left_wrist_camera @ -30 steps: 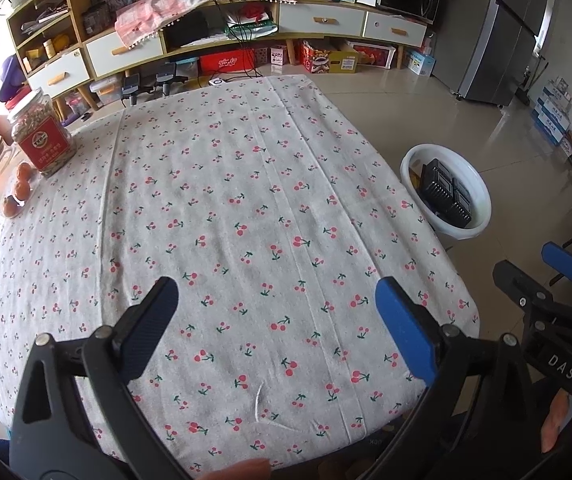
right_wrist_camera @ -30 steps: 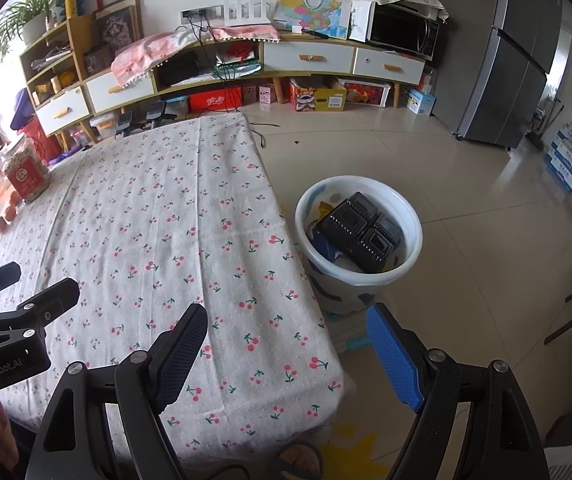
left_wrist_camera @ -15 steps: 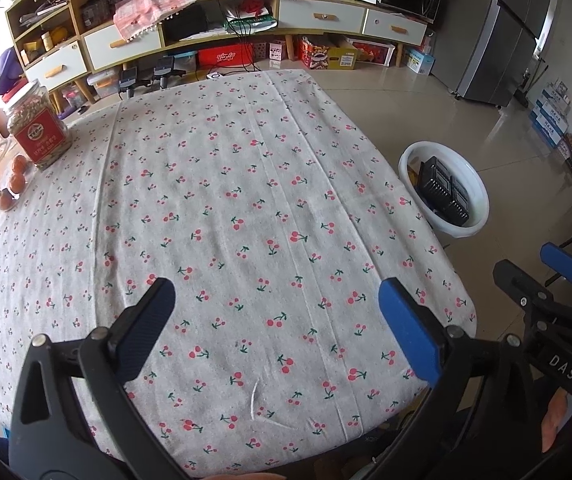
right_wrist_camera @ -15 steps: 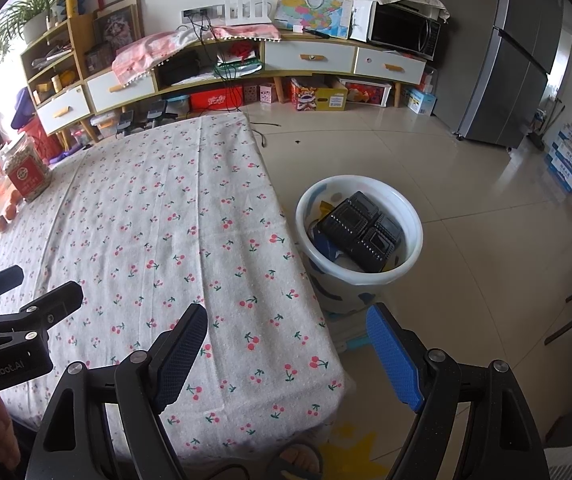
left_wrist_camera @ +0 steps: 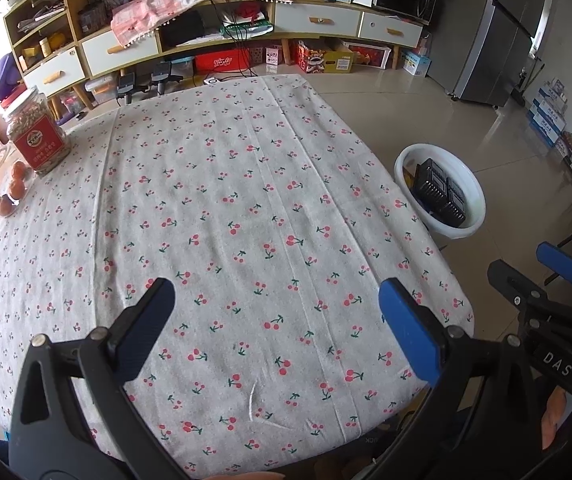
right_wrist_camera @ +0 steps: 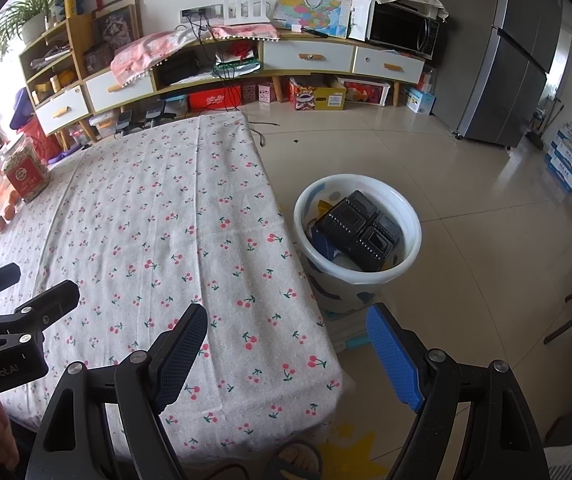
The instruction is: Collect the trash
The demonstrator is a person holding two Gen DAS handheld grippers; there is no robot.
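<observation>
A white bin [right_wrist_camera: 366,279] stands on the floor just right of the table and holds black plastic trays [right_wrist_camera: 360,232]; it shows again as the bin [left_wrist_camera: 450,234] with the trays [left_wrist_camera: 440,196]. No loose trash shows on the cherry-print tablecloth [left_wrist_camera: 246,200]. My left gripper [left_wrist_camera: 276,296] hangs open above the near part of the cloth, with nothing between its fingers. My right gripper [right_wrist_camera: 286,316] is open and empty over the table's near right corner, short of the bin. Each gripper appears at the edge of the other's view: the right gripper [left_wrist_camera: 534,268] and the left gripper [right_wrist_camera: 26,286].
A jar with a red label [left_wrist_camera: 36,134] stands at the table's far left, with small orange fruits [left_wrist_camera: 16,180] beside it. Low cabinets [right_wrist_camera: 306,56], boxes and a grey fridge [right_wrist_camera: 506,72] line the back. A sandalled foot [right_wrist_camera: 298,460] shows under the table edge.
</observation>
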